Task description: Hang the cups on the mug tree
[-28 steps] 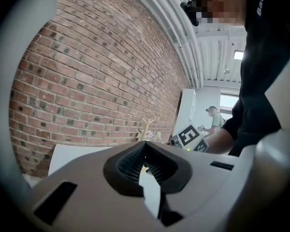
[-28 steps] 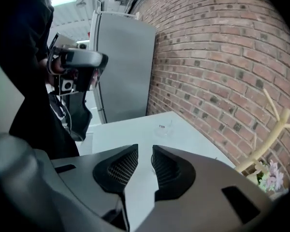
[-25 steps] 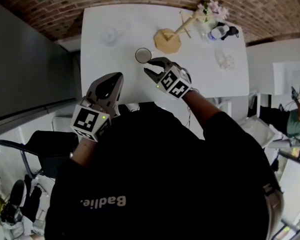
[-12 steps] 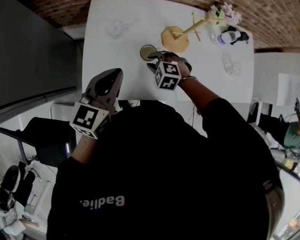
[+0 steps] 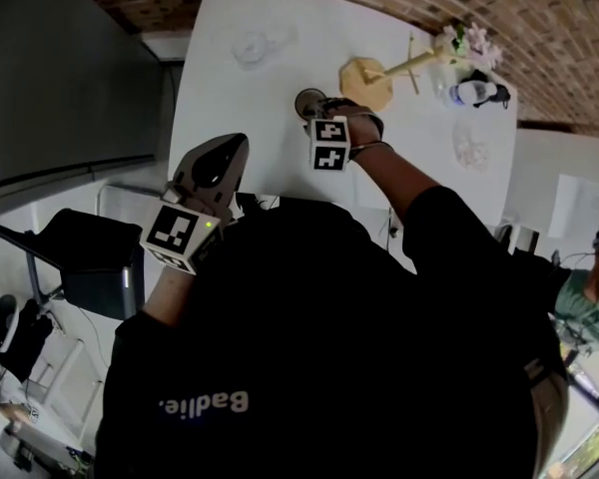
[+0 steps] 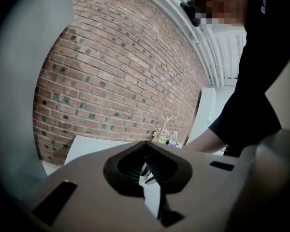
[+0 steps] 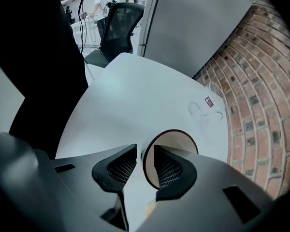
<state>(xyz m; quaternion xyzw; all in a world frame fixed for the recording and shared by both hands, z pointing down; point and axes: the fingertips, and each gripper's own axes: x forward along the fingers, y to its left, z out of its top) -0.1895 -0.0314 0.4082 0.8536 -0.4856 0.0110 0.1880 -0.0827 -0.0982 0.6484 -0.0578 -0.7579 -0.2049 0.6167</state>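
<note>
A cup with a dark rim and a cream inside (image 5: 308, 100) stands on the white table (image 5: 250, 128), just left of the wooden mug tree (image 5: 369, 80), whose pegs are bare. My right gripper (image 5: 320, 120) is at the cup, and its jaws are opening. In the right gripper view the cup (image 7: 180, 142) has its near rim between the two pads; a strip of table shows between the left pad (image 7: 117, 169) and the rim. My left gripper (image 5: 218, 165) hovers at the table's near edge, shut and empty (image 6: 147, 168).
Clear plastic things lie at the far left (image 5: 256, 45) and far right (image 5: 471, 146) of the table. Flowers (image 5: 469, 40) and a bottle (image 5: 476, 92) stand behind the mug tree. A brick wall (image 6: 111, 71) backs the table. An office chair (image 7: 117, 25) stands near a grey panel.
My right gripper has reached forward across the table to the cup and turned, so its jaws now straddle the rim. The left gripper has stayed where it was.
</note>
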